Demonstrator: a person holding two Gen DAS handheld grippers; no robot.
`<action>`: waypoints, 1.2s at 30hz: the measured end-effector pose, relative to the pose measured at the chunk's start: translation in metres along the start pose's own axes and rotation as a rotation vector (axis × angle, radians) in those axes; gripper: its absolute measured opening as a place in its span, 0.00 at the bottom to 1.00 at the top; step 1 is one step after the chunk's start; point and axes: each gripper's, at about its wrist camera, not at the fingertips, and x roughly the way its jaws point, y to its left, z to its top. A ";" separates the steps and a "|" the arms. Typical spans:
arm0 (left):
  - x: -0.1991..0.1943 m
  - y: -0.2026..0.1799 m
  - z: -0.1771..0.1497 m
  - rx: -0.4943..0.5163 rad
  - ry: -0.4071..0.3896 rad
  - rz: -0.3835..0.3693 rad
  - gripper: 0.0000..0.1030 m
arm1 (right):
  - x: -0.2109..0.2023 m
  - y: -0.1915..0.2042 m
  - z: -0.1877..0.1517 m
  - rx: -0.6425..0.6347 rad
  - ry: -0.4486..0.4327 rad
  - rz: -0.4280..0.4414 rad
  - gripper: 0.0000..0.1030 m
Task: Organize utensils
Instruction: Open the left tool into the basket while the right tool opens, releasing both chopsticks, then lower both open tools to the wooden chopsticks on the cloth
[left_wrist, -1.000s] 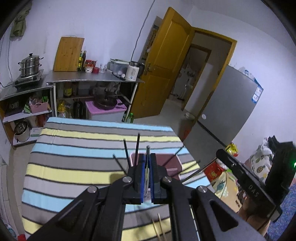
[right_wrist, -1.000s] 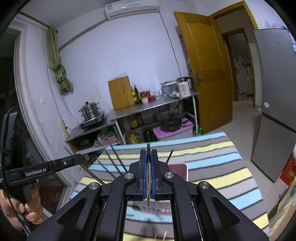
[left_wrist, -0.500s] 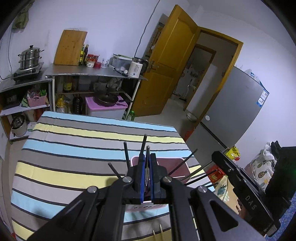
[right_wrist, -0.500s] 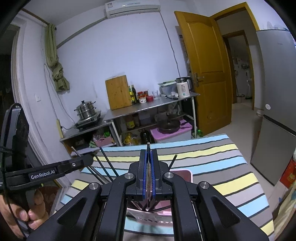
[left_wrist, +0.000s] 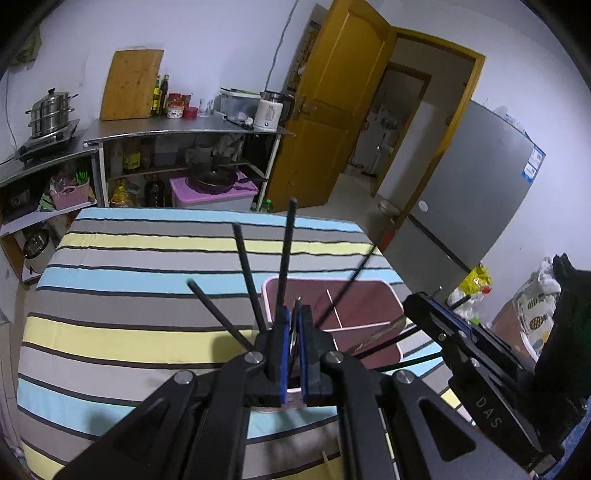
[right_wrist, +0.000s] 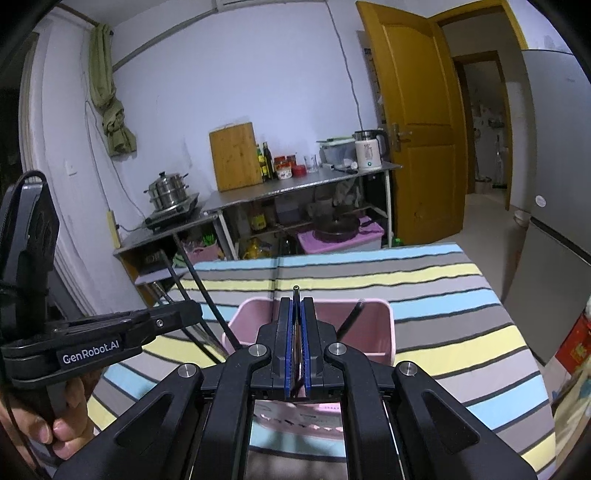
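Observation:
A pink divided bin (left_wrist: 384, 295) stands on the striped table (left_wrist: 147, 266); it also shows in the right wrist view (right_wrist: 369, 328). My left gripper (left_wrist: 294, 314) is shut on a bundle of black chopsticks (left_wrist: 286, 254) that fan upward above the bin's near left corner. My right gripper (right_wrist: 296, 306) is shut on black chopsticks (right_wrist: 296, 291) over the bin's near side; one more stick (right_wrist: 351, 314) pokes up beside it. The right gripper appears in the left wrist view (left_wrist: 443, 325), the left gripper in the right wrist view (right_wrist: 177, 317).
Light wooden chopsticks (left_wrist: 327, 461) lie on the table near its front edge. Behind the table stands a steel shelf counter (left_wrist: 184, 129) with a cutting board, bottles and a kettle. A grey fridge (left_wrist: 480, 192) and an open yellow door (left_wrist: 332, 103) are at the right.
Both grippers have come down and closer to the pink bin, each still holding its chopsticks. The bin now looks larger in both views.

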 end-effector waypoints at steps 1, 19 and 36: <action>0.001 -0.001 -0.001 0.004 0.002 0.003 0.05 | 0.000 0.000 0.000 -0.002 0.001 0.004 0.04; -0.043 -0.004 -0.016 0.028 -0.065 0.015 0.28 | -0.045 -0.003 -0.001 0.015 -0.019 0.033 0.12; -0.086 -0.003 -0.098 0.010 -0.064 0.003 0.28 | -0.111 -0.007 -0.060 0.040 0.009 0.025 0.12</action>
